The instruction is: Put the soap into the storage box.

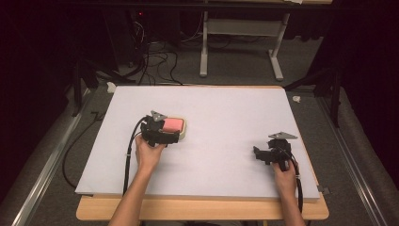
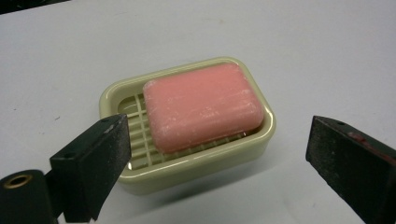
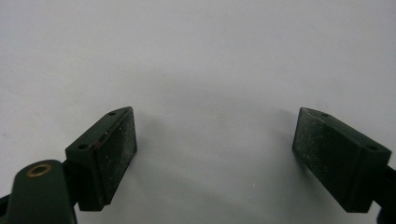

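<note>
1. Right now our left gripper (image 2: 215, 154) hangs w/ jaws apart and nothing pinched; the pads sit short of the soap dish (image 2: 261, 140), one at lower left of the left gripper view, one at lower right.
2. Between and beyond those jaws lies the pink soap (image 2: 203, 107), resting on the dish's grid, skewed toward the upper-right corner of the tray. In the high view the dish (image 1: 185, 133) sits centre-left on the white table (image 1: 226, 108), touching nothing else.
3. Risk A, we judge: if we close on the soap, its glossy rounded edges may squirt out of flat pads, esp. if we bite only the near corner.
4. Risk B: if we close wider, on the dish walls, the light plastic may tip or slide on the smooth board, and the soap could skid off the grid.
5. Risk C: coming in too low, the left-hand pad catches the dish rim and shoves the whole thing away instead of gripping.
6. Farther out, our right gripper (image 1: 256, 153) rests at lower right of the high view, jaws wide apart over bare table, well apart from the dish, so it can't steady the tray if it shifts.
</note>
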